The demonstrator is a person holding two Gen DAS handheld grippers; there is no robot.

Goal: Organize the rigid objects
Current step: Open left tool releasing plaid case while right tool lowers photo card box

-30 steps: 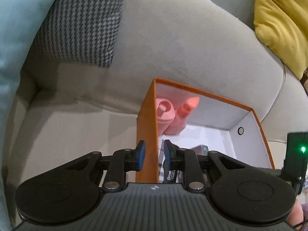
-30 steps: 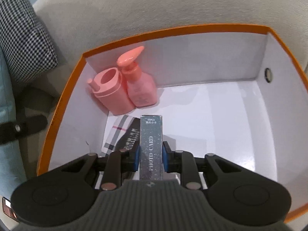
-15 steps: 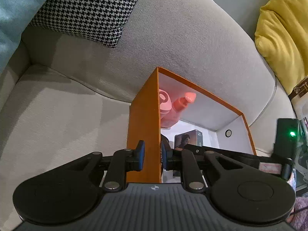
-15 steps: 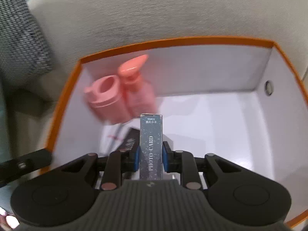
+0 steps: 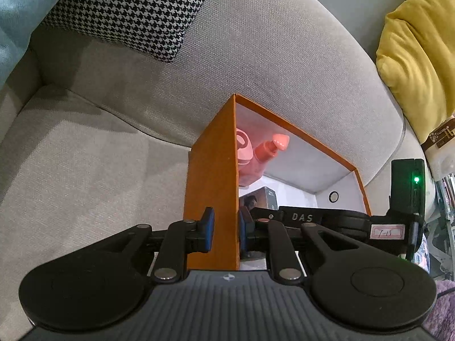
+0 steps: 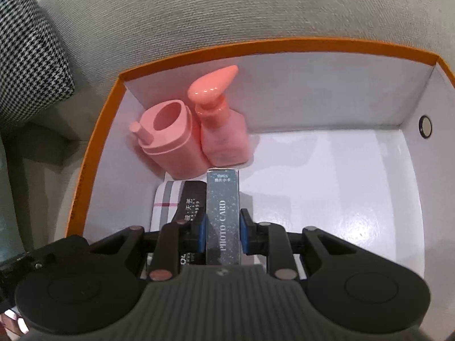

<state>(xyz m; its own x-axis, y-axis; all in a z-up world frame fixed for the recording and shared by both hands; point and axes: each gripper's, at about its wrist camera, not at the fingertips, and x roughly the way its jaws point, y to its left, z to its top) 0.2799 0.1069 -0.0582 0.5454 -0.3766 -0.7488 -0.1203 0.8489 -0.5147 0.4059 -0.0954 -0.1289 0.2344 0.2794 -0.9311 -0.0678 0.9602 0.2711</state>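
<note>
An orange box [image 6: 93,153] with a white inside stands on a grey sofa seat. My left gripper [image 5: 226,231] is shut on the box's left wall [image 5: 212,187], one pad outside and one inside. My right gripper [image 6: 222,233] hangs over the box's near left part, shut on a dark upright "PHOTO CARD" box [image 6: 223,213]. Just beyond it, in the far left corner, stand a pink pump bottle [image 6: 221,130] and a pink round-topped bottle [image 6: 170,139]. A flat plaid and black packet [image 6: 179,199] lies on the floor to the left of the card box.
The sofa backrest [image 5: 270,56] rises right behind the box. A houndstooth cushion [image 5: 133,8] leans at upper left, with a yellow cushion [image 5: 412,56] at upper right. The box's white floor [image 6: 327,184] on the right holds nothing.
My left gripper's jaws have narrowed onto the orange wall and the left hand has tilted and sunk a little. The right gripper still holds the card box near the pink bottles.
</note>
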